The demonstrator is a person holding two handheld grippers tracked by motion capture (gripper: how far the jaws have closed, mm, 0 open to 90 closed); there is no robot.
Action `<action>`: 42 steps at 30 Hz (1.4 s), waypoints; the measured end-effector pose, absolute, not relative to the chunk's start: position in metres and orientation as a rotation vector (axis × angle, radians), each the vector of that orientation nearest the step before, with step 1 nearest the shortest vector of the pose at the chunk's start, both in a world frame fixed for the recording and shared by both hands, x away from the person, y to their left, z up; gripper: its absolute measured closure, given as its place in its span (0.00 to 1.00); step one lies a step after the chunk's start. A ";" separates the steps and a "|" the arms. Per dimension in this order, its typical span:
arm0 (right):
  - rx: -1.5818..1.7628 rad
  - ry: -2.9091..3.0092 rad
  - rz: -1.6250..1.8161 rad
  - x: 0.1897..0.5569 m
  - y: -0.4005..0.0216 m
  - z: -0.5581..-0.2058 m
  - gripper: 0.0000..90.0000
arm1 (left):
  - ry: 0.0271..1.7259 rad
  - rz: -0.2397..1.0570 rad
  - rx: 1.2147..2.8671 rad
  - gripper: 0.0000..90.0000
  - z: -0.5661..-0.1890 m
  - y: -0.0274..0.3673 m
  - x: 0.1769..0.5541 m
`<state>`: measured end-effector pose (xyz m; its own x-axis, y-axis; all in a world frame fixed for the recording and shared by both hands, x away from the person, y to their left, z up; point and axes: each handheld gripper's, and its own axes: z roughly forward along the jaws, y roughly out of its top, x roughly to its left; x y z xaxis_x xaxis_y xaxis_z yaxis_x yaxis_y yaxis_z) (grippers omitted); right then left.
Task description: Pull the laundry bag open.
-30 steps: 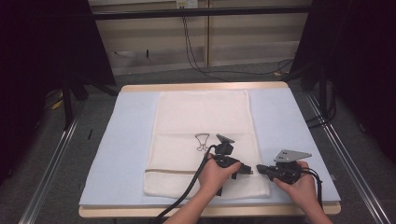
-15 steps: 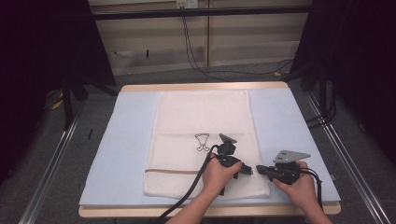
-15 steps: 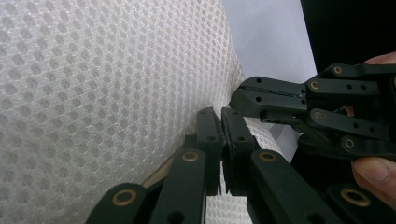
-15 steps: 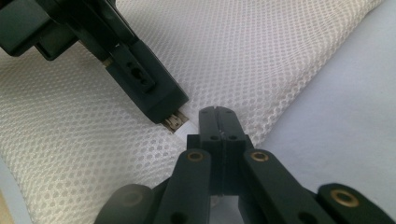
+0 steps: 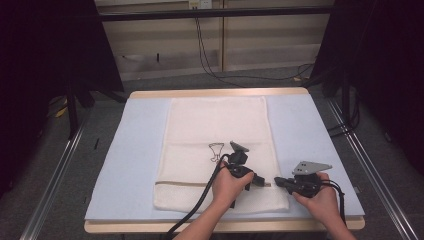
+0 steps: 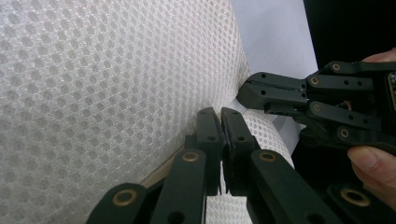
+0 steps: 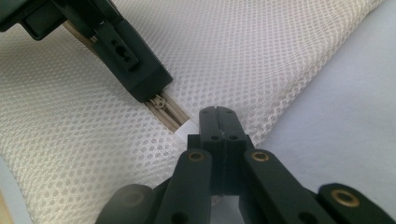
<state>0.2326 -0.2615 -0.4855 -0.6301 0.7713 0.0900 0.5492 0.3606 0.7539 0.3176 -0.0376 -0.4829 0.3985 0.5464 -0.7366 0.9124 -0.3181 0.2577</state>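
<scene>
High view: white mesh bag [image 5: 217, 150] lies flat on the pale blue mat [image 5: 130, 150], its zipper [image 7: 163, 108] running across the near end. Left gripper [image 6: 220, 122], jaws closed, pinches the mesh by the zipper; right gripper [image 7: 218, 117], jaws closed, grips the zipper's end tab at the bag's right edge.

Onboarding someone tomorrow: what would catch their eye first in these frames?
Probably the white mesh bag laid flat along the middle of the blue-covered table, a small black line drawing printed on it. Next, the left gripper and right gripper meeting nose to nose at the bag's near right edge, both jaws shut at the end of its beige zipper.
</scene>
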 end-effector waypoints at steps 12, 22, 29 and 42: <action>1.189 2.350 1.148 0.233 -0.263 -0.486 1.00 | 1.247 -0.718 1.984 0.97 -0.481 -0.032 0.318; 1.194 2.353 1.151 0.234 -0.263 -0.486 1.00 | 1.245 -0.720 1.992 0.97 -0.478 -0.026 0.319; 1.195 2.354 1.155 0.234 -0.263 -0.486 1.00 | 1.238 -0.718 1.999 0.97 -0.477 -0.021 0.320; 1.200 2.357 1.155 0.234 -0.263 -0.486 1.00 | 1.236 -0.714 2.004 0.97 -0.474 -0.018 0.320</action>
